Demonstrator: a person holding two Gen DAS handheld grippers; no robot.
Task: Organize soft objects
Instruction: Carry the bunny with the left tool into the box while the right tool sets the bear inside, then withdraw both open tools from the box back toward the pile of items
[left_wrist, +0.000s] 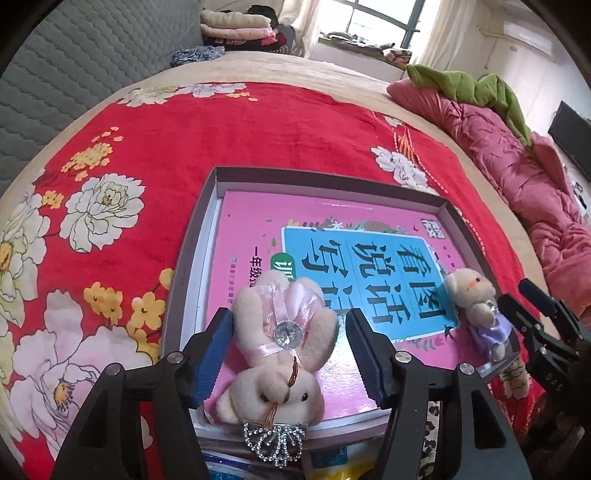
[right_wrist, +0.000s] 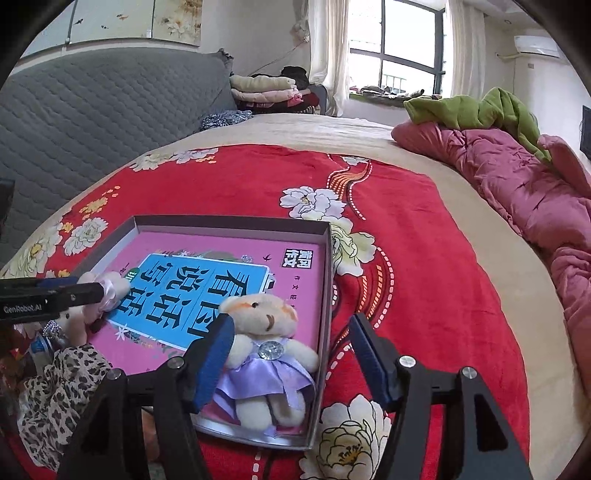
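Tools (left_wrist: 291, 354) (right_wrist: 291, 354) are standing released around two bears (left_wrist: 280, 343) (right_wrist: 267, 354) lying in the box (right_wrist: 325, 295); lifting straight away avoids snagging ribbons.

"genrobot.ai" on left gripper (right_wrist: 48, 295); "看图说话写话" on book (left_wrist: 332, 258)

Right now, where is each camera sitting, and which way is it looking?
Left wrist: sits on the left gripper, looking down past its blue-padded fingers at the pink-dressed plush bear lying between open jaws.
Right wrist: sits on the right gripper, looking down at the purple-dressed plush bear; one pad touches it, jaws open.
Both show: the shallow grey cardboard box holding a pink book on the red flowered blanket, and each other's gripper.
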